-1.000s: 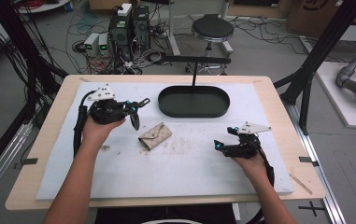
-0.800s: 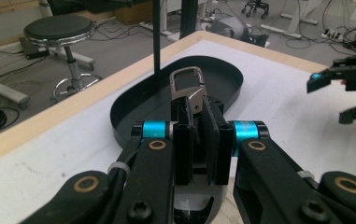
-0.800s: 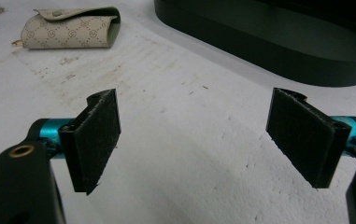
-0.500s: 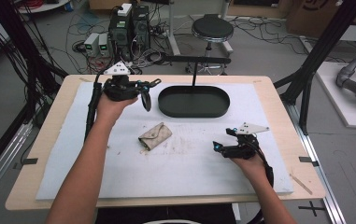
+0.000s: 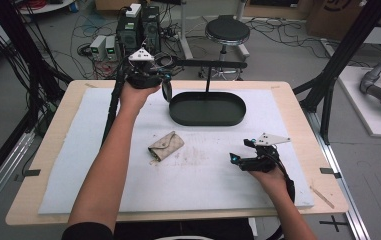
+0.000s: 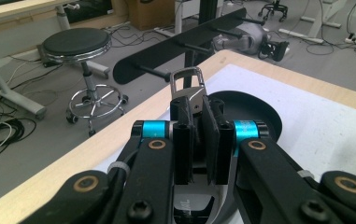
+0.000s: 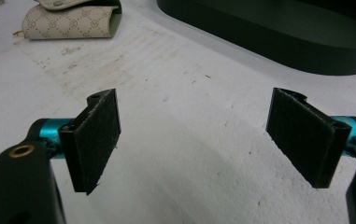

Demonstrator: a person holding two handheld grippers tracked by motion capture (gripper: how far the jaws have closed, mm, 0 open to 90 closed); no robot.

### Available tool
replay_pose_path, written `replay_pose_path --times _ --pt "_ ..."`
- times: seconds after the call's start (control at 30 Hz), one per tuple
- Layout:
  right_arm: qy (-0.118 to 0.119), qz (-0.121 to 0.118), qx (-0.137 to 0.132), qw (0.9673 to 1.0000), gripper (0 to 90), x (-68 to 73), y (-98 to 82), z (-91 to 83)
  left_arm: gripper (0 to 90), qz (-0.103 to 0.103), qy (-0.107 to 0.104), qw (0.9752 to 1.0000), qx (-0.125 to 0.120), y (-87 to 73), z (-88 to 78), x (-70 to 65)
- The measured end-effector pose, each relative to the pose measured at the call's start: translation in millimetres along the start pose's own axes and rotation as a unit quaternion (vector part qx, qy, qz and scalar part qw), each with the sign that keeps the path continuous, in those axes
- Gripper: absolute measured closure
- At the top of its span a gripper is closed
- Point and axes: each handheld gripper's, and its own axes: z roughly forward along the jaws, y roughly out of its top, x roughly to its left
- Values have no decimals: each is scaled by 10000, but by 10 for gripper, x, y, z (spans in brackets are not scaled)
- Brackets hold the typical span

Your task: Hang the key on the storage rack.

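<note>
My left gripper (image 5: pixel 162 81) is raised over the table's far left part, near the left end of a black peg rack (image 5: pixel 209 63). It is shut on a small black fob with a metal clip (image 6: pixel 188 84); the clip sticks up above the pads, just short of the rack's pegs (image 6: pixel 153 71). The fob's dark body (image 5: pixel 167 91) hangs below the jaws. Resting on the white mat at the right, my right gripper (image 5: pixel 239 156) is open, and nothing lies between its pads (image 7: pixel 96 140).
The rack stands on a black oval tray base (image 5: pixel 183 112) at the far middle of the mat. A beige patterned pouch (image 5: pixel 166 146) lies mid-table, also ahead-left of the right gripper as the pouch (image 7: pixel 68 21). A round stool (image 5: pixel 227 30) and cables are beyond the table.
The left hand has carried the fob away from the pouch, up and toward the far side, to the left end of the rack. The right hand has stayed put.
</note>
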Motion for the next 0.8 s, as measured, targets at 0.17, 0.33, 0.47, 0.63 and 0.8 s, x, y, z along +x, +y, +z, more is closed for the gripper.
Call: replay_pose_path --times 0.17,0.33,0.47,0.63,0.8 --pt "2 69 -37 10000 180 -17 -21 -7 828 82 -7 9999 121 66 199 1" --pt "15 63 -35 10000 180 -7 -23 -10 828 77 76 9998 167 69 286 30" --pt "25 49 -20 10000 180 -18 -25 -6 828 31 166 9993 320 22 352 74" --pt "40 21 -17 10000 180 -17 -26 8 827 62 230 9990 384 7 380 94" --pt "36 49 -20 10000 180 -21 -26 -1 825 88 203 9989 420 -24 408 64"
